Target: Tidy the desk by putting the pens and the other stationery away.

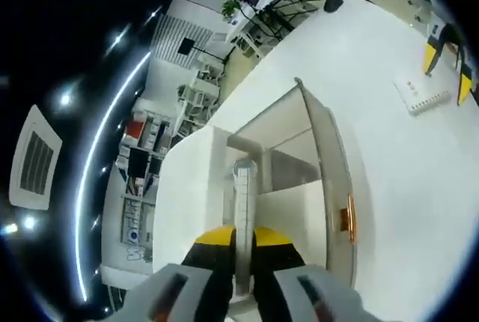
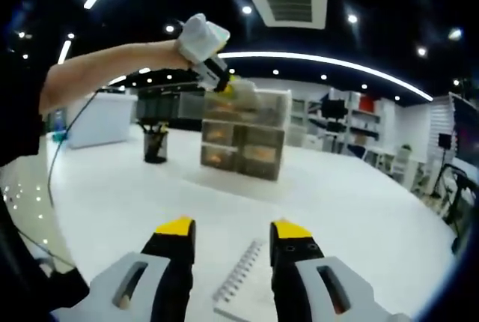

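Left gripper (image 1: pixel 241 241): its yellow-tipped fingers are clamped on a pale ruler (image 1: pixel 243 202), which runs from between them toward 12 o'clock in the left gripper view.
Ruler: its far end reaches over the top of the drawer organizer (image 1: pixel 314 165); whether it rests on it, I cannot tell.
Drawer organizer: a translucent unit of stacked drawers, seen from above in the left gripper view; in the right gripper view it stands on the counter (image 2: pixel 337 202) at about 12 o'clock, its drawers showing orange contents.
Right gripper (image 2: pixel 233 241): its fingers stand apart with nothing between them, hovering over the counter.
Spiral notebook (image 2: pixel 239 281): white, lying flat on the counter just beyond and between the right fingers; in the left gripper view it sits at 2 o'clock, well apart from the organizer.
Pen cup (image 2: pixel 155 146): dark, on the counter at about 10 o'clock of the right gripper view, near the organizer's side.
Person's arm (image 2: pixel 105 71): bare forearm reaching from 9 o'clock, holding the left gripper above the organizer.
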{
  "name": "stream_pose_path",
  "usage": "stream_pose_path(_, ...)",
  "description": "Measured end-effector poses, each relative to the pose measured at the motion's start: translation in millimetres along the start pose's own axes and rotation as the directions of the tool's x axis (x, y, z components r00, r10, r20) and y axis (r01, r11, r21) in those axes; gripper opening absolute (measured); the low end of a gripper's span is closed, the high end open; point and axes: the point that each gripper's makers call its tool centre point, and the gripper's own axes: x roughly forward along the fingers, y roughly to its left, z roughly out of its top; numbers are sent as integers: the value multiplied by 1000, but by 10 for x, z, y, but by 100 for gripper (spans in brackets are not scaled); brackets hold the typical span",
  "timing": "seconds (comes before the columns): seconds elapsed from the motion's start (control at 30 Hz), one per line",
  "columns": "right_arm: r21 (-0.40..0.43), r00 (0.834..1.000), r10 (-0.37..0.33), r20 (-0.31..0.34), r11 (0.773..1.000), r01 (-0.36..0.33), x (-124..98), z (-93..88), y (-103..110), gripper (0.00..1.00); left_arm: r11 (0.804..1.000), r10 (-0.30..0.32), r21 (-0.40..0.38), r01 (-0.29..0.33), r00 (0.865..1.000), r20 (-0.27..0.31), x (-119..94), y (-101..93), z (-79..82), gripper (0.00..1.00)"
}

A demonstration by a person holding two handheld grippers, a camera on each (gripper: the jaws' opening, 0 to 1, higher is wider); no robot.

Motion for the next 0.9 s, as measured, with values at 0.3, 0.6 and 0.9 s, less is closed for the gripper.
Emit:
stream_pose_path(0.3, 11, 1000, 3, -7, 1000, -3, -20, -33, 11, 37, 944, -59, -315, 97, 990, 130, -29, -33, 56, 17)
stream_pose_path(0.6, 14, 1000, 19, -9, 1000, -19, 4, -44, 78, 37, 788, -8, -577, 216, 940, 341, -232, 56, 169, 34)
stream_pose_path(0.9, 8, 999, 30, -16, 1000, -30, 17, -55, 136, 37, 709, 161, -674, 204, 884, 438, -513, 262, 241, 47)
